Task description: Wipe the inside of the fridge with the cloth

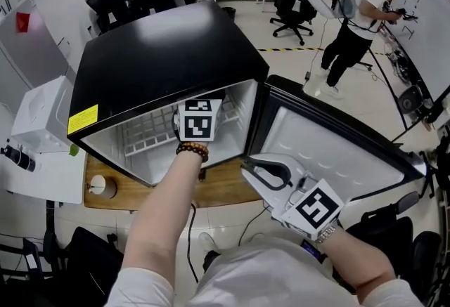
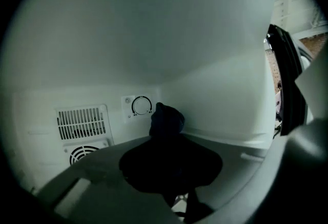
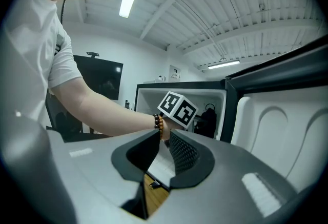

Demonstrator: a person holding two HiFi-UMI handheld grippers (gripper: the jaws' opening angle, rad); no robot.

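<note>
My left gripper is inside the fridge, jaws clamped on the dark cloth near the back right corner, by the dial. My right gripper hangs outside by the open door, jaws slightly apart and empty. I'd say the wiping is under way, with most of it left.

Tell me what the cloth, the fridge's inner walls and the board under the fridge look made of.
Cloth: dark soft fabric, bunched in folds. Fridge's inner walls: smooth white plastic, probably, with moulded vent slots. Board: wood or wood-look laminate, going by its brown, streaked look.
</note>
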